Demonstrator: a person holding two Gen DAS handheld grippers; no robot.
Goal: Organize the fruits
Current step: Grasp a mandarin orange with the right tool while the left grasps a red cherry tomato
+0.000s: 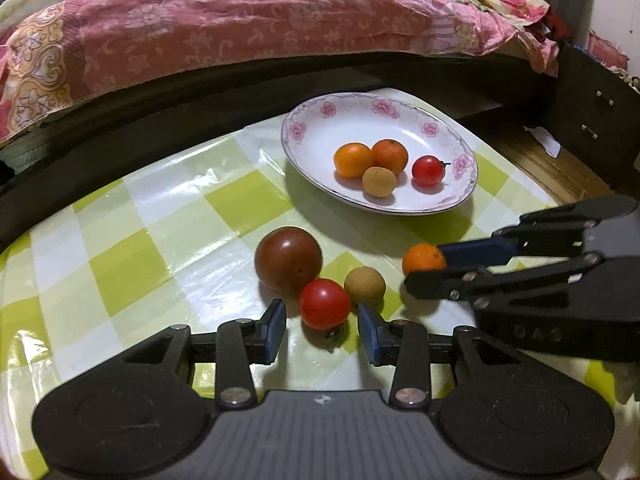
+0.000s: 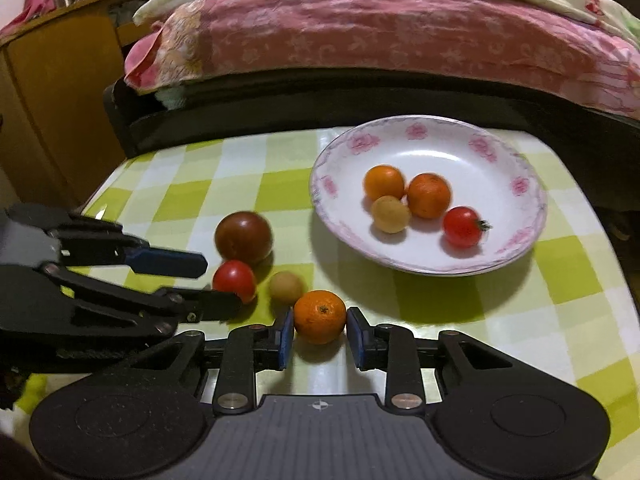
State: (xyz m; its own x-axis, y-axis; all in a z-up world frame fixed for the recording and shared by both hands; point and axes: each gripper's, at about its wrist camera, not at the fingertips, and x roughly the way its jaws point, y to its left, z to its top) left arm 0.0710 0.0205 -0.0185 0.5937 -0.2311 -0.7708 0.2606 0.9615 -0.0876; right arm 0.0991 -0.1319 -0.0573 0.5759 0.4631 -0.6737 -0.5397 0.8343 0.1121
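A white flowered plate (image 1: 456,196) (image 2: 516,248) holds two oranges, a tan round fruit and a small red tomato. On the checked tablecloth lie a large dark tomato (image 1: 288,260) (image 2: 243,237), a small red tomato (image 1: 324,303) (image 2: 234,280), a tan fruit (image 1: 364,285) (image 2: 285,287) and an orange (image 1: 423,259) (image 2: 320,316). My left gripper (image 1: 322,320) is open with the small red tomato between its fingers. My right gripper (image 2: 320,330) is open around the orange, its pads close on both sides.
A bed with a pink floral quilt (image 1: 240,28) and dark frame runs along the table's far edge. A dark cabinet (image 1: 592,120) stands at right in the left wrist view, a wooden cabinet (image 2: 52,112) at left in the right wrist view.
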